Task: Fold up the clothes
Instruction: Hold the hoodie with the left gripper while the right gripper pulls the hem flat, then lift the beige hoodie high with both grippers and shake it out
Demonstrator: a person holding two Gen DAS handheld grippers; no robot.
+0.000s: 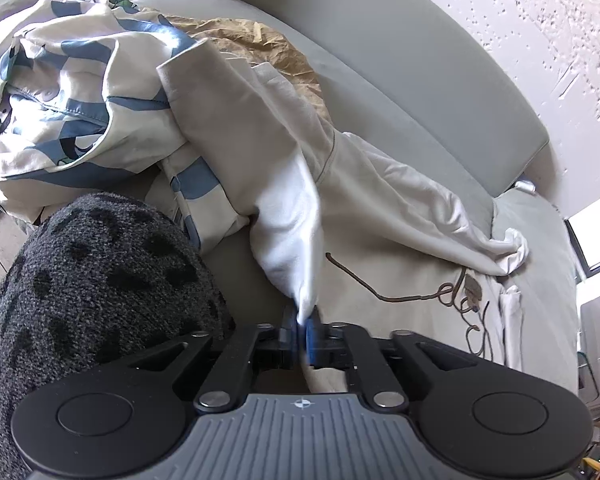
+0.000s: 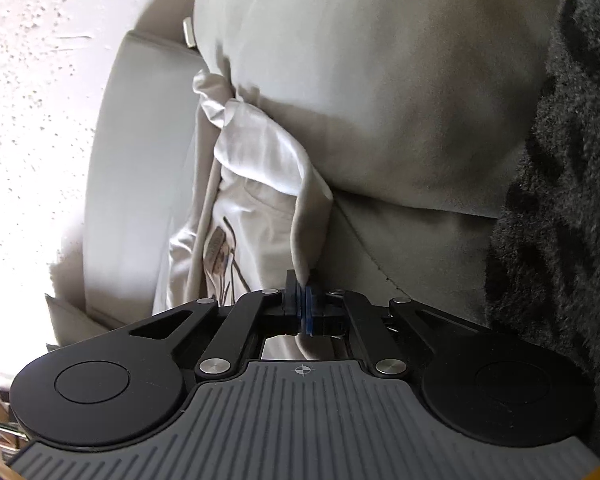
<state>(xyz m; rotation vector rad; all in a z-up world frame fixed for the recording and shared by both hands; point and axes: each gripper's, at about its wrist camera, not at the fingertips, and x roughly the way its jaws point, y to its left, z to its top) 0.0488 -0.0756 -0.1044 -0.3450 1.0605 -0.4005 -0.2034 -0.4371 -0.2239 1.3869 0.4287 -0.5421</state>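
Both tools clamped on one cream shirt (image 1: 380, 200)

From my left tool (image 1: 302, 326) it stretches lengthwise toward my right tool (image 2: 302, 300), over the sofa (image 1: 440, 100).

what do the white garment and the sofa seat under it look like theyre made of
White garment: looks like soft matte cotton jersey; it drapes in loose wrinkles with a printed brown design. Sofa seat: smooth pale grey-green leather or faux leather, judging by its faint sheen and stitched seam; which one is unclear.

Shirt (image 1: 380, 200) on sofa (image 1: 420, 80), patterned garment (image 1: 68, 92) left
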